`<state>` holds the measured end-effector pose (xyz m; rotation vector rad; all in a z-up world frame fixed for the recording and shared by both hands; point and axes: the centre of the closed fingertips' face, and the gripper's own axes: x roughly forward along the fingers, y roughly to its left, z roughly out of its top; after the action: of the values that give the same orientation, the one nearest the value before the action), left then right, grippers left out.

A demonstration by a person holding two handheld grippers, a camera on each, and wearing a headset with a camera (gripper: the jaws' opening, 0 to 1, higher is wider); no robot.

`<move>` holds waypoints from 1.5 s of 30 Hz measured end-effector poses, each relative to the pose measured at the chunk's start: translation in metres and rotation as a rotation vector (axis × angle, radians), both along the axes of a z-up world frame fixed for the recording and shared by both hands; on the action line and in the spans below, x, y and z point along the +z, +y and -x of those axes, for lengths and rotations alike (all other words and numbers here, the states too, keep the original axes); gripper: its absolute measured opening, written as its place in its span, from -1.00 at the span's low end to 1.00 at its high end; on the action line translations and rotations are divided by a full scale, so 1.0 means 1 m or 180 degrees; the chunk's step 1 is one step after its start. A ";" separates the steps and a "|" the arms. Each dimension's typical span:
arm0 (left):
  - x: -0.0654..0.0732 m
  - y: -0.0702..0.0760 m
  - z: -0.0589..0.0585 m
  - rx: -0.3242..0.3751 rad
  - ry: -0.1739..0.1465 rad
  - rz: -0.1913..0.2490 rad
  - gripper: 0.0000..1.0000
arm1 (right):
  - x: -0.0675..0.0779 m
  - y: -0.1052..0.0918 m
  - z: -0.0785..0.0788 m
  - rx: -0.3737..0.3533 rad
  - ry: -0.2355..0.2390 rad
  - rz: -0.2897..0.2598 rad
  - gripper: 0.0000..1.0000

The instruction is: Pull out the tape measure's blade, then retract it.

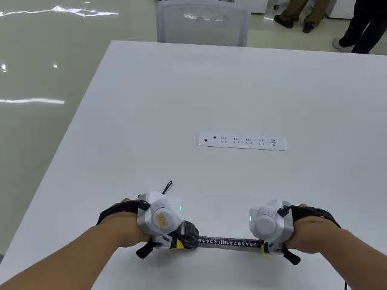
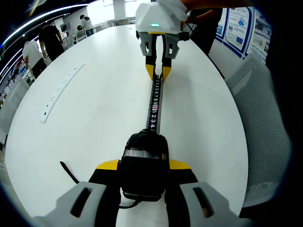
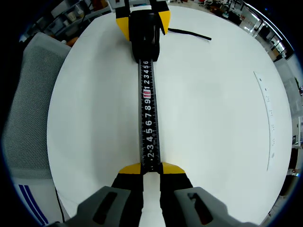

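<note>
A black tape measure case (image 2: 143, 163) sits between the yellow-tipped fingers of my left gripper (image 2: 143, 165), which is shut on it. Its black blade (image 2: 155, 104) with white numbers runs straight out over the white table to my right gripper (image 2: 158, 72). In the right gripper view the blade (image 3: 148, 118) ends between the fingers of my right gripper (image 3: 150, 168), shut on the blade's end. The case (image 3: 144, 35) lies at the far end there. In the head view, the left gripper (image 1: 175, 240) holds the case (image 1: 186, 234), the blade (image 1: 228, 243) spans to the right gripper (image 1: 263, 246).
A white power strip (image 1: 240, 142) lies mid-table beyond the grippers. A thin black strap (image 3: 188, 33) trails from the case on the white table (image 1: 242, 90). A grey mesh chair (image 1: 202, 23) stands at the table's far edge. People stand at the far right.
</note>
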<state>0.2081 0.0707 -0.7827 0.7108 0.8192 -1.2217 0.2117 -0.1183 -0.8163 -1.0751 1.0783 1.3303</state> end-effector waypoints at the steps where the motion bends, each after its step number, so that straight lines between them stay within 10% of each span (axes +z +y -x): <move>1: 0.000 0.000 0.000 0.0002 0.0002 0.0000 -0.39 | 0.000 -0.001 0.001 0.0000 -0.0002 -0.0003 -0.79; 45: -0.001 0.001 0.000 -0.0004 0.0023 -0.0024 -0.39 | 0.002 -0.030 0.000 -0.0014 -0.0017 0.0077 -0.79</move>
<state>0.2077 0.0720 -0.7836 0.7135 0.8297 -1.2236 0.2113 -0.1478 -0.8143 -1.0929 1.0946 1.3133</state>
